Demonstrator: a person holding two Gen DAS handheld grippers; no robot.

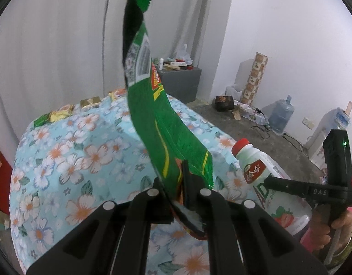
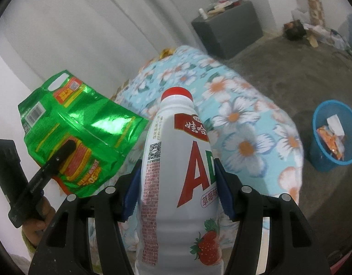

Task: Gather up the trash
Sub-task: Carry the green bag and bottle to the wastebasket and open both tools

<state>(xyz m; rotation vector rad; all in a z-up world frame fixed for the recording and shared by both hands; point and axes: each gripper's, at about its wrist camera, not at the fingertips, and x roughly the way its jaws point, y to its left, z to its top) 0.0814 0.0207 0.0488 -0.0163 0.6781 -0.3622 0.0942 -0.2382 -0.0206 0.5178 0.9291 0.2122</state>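
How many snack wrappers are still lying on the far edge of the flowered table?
4: along the far edge, a green-yellow wrapper, a yellow wrapper, a gold wrapper and an orange-yellow wrapper. The held green bag may hide more.

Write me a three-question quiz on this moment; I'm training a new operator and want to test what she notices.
1. True or false: the left gripper is shut on the shiny green foil snack bag.
2. What colour is the cap of the white plastic drink bottle clamped in the right gripper?
3. Where is the round blue plastic bin? A) on the flowered cloth B) on the grey floor C) on the dark cabinet

Key: 1 true; 2 red; 3 B.
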